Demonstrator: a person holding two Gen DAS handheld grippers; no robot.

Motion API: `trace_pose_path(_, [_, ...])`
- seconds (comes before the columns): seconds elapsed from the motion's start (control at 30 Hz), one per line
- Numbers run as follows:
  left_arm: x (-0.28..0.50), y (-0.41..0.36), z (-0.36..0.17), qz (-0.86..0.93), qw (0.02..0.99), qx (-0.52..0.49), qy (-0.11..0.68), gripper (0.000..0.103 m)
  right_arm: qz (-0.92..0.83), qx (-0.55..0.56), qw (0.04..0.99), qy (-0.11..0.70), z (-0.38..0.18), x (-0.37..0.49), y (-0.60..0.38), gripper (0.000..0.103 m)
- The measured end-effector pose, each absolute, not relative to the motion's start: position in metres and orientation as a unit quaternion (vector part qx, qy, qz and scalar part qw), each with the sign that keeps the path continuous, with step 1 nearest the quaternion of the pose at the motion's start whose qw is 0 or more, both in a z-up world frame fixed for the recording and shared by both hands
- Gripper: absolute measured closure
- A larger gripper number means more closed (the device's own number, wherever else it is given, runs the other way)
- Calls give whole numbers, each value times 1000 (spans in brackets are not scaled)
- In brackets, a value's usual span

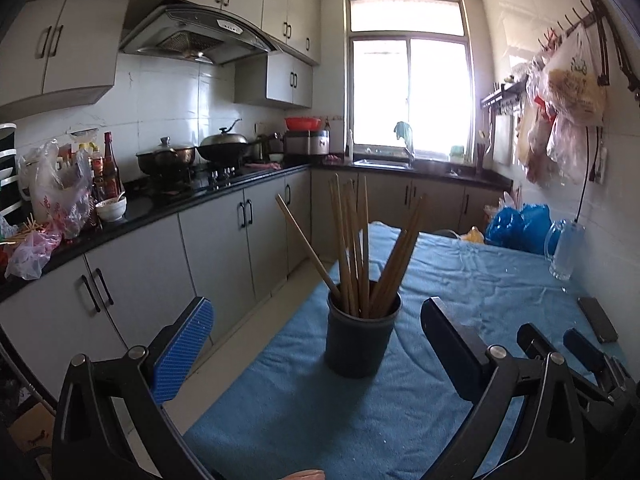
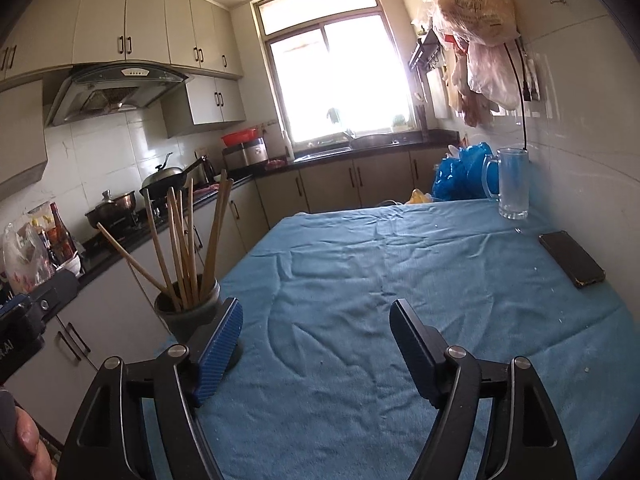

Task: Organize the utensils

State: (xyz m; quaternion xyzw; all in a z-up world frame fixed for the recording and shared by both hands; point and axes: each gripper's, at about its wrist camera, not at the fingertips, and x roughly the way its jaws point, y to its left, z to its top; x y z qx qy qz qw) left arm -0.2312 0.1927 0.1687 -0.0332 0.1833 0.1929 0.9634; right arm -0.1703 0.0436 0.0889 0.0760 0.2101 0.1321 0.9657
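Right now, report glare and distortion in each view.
Left wrist view: the window is blown out white, cabinets bow at the edges. Right wrist view: the same window glares, washing out the sink area; the wall at right curves strongly.

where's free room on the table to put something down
The widest bare cloth lies between the cup of chopsticks and the phone. The far right corner is crowded: mug, blue bags.
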Motion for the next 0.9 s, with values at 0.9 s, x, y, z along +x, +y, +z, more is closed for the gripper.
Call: trace_pose_path(0.9, [-213,215,123,191,939,-54,281,0,121,19,963,241,72,-171,76,17])
